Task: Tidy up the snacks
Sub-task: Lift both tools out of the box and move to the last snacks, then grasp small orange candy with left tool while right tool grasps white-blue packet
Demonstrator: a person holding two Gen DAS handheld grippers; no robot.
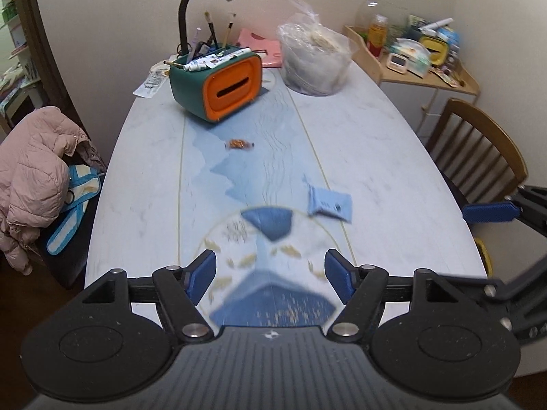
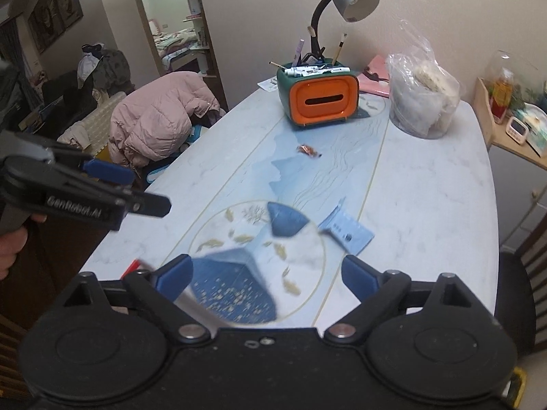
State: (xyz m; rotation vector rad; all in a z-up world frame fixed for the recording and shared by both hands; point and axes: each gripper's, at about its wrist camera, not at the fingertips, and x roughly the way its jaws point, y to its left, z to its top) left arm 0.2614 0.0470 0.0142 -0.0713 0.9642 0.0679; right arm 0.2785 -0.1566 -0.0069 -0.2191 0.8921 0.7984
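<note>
Two tongs, left tongs (image 1: 270, 273) and right tongs (image 2: 266, 278), hang with jaws apart over the bench (image 1: 376, 143). One blue packet (image 1: 329, 203) lies near the near edge; one orange candy (image 1: 239, 144) lies mid-bench, before an orange box (image 1: 218, 82).

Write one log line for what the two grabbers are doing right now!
left gripper: open, empty, above table | right gripper: open, empty | blue packet: on table | wrapped candy: on table, untouched

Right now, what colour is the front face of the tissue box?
Orange, set in a dark green body; the tissue box shows best in the right wrist view.
</note>
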